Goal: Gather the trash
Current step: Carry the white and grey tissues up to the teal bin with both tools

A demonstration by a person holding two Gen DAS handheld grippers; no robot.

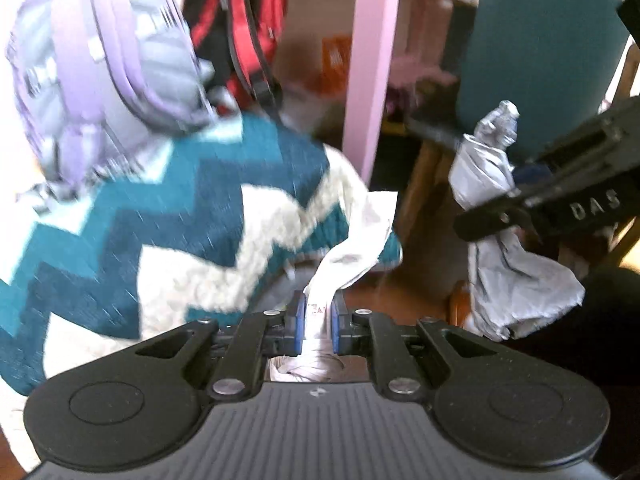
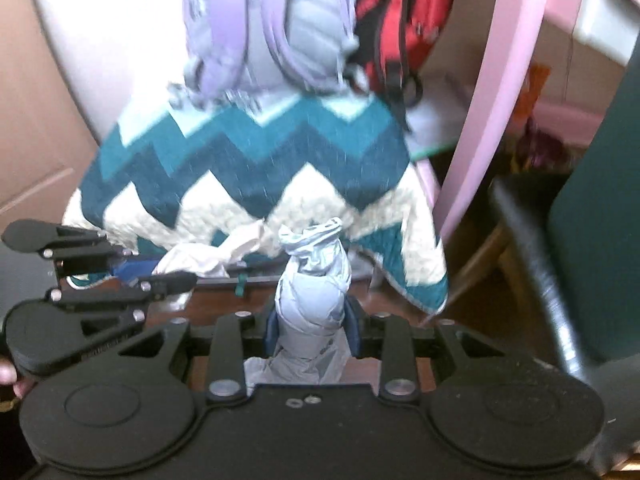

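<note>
Left gripper (image 1: 319, 322) was clamped on white crumpled paper (image 1: 360, 236), low center frame; right gripper (image 2: 314, 330) clamped on grey plastic bag (image 2: 314, 280). Both pieces stood upright, long axis along fingers, no bin visible.

Chevron blanket (image 1: 168, 216), lilac backpack (image 1: 100, 64).

I read white letters "DAS" on the black body of the right gripper (image 1: 516, 200), faint red print on the white paper (image 1: 352, 248) too blurred to read
</note>
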